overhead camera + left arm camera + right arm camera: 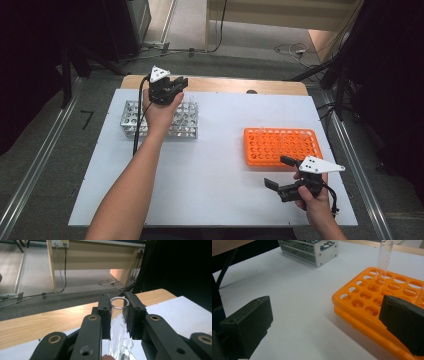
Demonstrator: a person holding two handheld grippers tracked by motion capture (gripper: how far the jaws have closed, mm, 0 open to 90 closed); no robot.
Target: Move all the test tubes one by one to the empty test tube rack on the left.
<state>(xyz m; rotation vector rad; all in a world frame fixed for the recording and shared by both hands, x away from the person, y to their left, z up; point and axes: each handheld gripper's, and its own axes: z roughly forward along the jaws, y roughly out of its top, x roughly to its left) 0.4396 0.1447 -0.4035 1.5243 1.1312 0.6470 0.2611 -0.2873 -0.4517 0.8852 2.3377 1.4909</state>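
White-topped table (210,165) carries a metal rack (131,119) near its far left corner and an orange rack (282,146) towards the right edge

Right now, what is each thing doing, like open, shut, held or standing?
Left gripper: shut on a glass test tube.
Glass test tube: held between the jaws.
Right gripper: open, empty.
Orange rack: flat on the table, one tube standing upright.
Metal rack: upright on the table.

Clear glossy glass tube (117,322), shiny metal rack (187,120), smooth orange plastic rack (282,145), matt white tabletop (215,165)
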